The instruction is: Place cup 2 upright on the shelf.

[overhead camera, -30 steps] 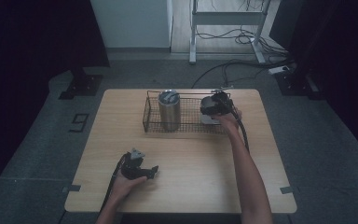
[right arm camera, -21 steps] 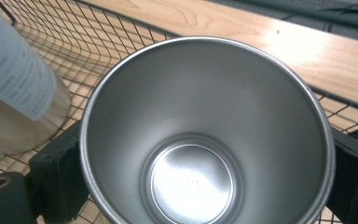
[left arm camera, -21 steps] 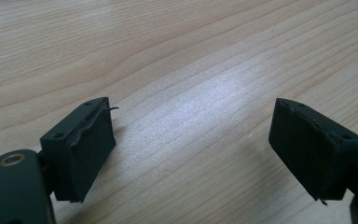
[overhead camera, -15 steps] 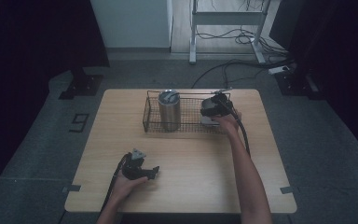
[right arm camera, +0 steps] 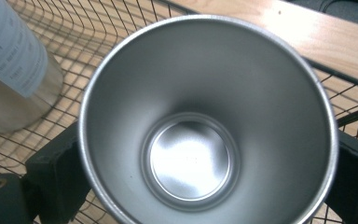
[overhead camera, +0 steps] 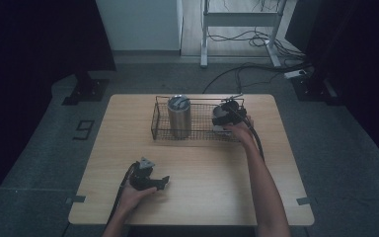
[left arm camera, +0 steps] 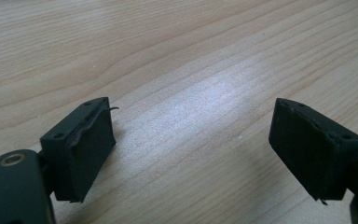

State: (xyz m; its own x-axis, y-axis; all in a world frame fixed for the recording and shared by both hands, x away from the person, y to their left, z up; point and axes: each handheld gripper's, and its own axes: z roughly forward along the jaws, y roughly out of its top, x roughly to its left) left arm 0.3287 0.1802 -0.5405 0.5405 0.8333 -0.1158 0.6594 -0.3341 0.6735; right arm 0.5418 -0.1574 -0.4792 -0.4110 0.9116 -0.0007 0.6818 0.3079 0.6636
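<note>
Unmoved since the earlier frames: both hands, both grippers and every item on the table hold the same places; the one change is at the right gripper, whose jaws have just been opening with the steel cup between them. Item, steel cup: open-mouthed, bare metal, empty, seen straight down its bore in the right gripper view, a black jaw at its lower left and another at its lower right flank. The wide rim hides the pads, so it cannot be told whether they press on the wall or stand just clear of it. Location: right end of the wire basket, which sits at the upper centre of the wooden table in the high view. Item, tall steel tumbler: upright, in the left half of the same basket, apart from the cup; its labelled side shows at the upper left of the right gripper view. Item, right hand: forearm reaching up from the bottom edge to the basket's right end, cable trailing back along it. Item, left gripper: held low over the table at the lower left of the high view, well apart from the basket, grey three-cornered plate on top; its jaws stand spread wide with bare wood grain between them in the left gripper view, pinching nothing.
</note>
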